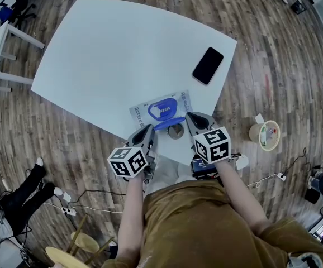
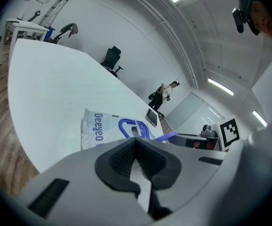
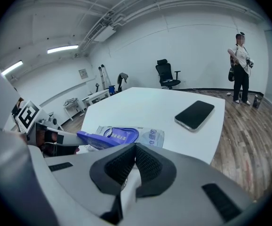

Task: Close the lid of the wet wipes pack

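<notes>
The wet wipes pack (image 1: 160, 109) lies flat at the near edge of the white table (image 1: 122, 49). Its blue flip lid (image 1: 169, 123) stands open, hinged up on the side nearest me. My left gripper (image 1: 148, 130) hangs just off the table edge, left of the lid, shut and empty. To the lid's right, my right gripper (image 1: 191, 118) is also shut, with nothing in it. In the left gripper view the pack (image 2: 100, 127) and raised lid (image 2: 166, 136) lie beyond the closed pads (image 2: 122, 160). The right gripper view has the lid (image 3: 105, 138) left of the pack (image 3: 151, 136).
A black phone (image 1: 208, 65) lies at the table's right edge, also visible in the right gripper view (image 3: 195, 114). A paper cup (image 1: 264, 134) and cables sit on the wood floor to the right. A person (image 3: 240, 67) stands far off, near an office chair (image 3: 166, 73).
</notes>
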### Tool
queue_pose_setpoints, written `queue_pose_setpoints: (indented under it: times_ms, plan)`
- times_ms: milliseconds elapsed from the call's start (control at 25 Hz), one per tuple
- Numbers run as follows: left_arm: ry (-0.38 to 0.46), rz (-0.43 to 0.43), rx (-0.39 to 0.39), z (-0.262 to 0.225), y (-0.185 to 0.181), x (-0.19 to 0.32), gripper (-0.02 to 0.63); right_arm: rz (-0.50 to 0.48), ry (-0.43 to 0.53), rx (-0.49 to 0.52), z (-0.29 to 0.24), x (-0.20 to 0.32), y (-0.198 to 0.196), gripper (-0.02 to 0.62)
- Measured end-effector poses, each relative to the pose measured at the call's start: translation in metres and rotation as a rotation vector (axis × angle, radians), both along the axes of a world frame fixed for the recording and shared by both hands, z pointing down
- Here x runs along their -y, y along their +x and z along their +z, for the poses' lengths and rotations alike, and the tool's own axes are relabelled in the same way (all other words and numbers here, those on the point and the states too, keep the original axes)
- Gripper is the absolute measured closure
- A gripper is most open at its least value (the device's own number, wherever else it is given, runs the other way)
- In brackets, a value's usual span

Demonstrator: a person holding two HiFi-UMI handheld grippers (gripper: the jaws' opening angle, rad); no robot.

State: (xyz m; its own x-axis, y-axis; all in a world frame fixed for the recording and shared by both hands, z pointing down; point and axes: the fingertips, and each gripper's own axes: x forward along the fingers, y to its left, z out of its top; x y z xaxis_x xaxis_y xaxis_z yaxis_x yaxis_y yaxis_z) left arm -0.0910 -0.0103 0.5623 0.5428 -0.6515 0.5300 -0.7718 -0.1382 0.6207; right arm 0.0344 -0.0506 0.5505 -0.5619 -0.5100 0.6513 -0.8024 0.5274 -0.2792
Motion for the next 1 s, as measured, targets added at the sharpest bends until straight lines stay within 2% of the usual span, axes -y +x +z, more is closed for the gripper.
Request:
queue_pose_setpoints:
  times_ms: [360,720,1000]
  plan:
    - [0.000,-0.018,0.005,0.001,-0.002,0.009,0.612,0.001,-0.003,-0.002,0.003,0.010,-0.002,0.588]
    - [0.049,-0.017,0.141,-0.006,-0.007,0.018,0.612,0.038,0.021,-0.035,0.002,0.019,-0.005,0.588]
    - [0.077,-0.027,0.205,-0.006,-0.011,0.023,0.612,0.056,0.042,-0.067,0.006,0.023,-0.006,0.588]
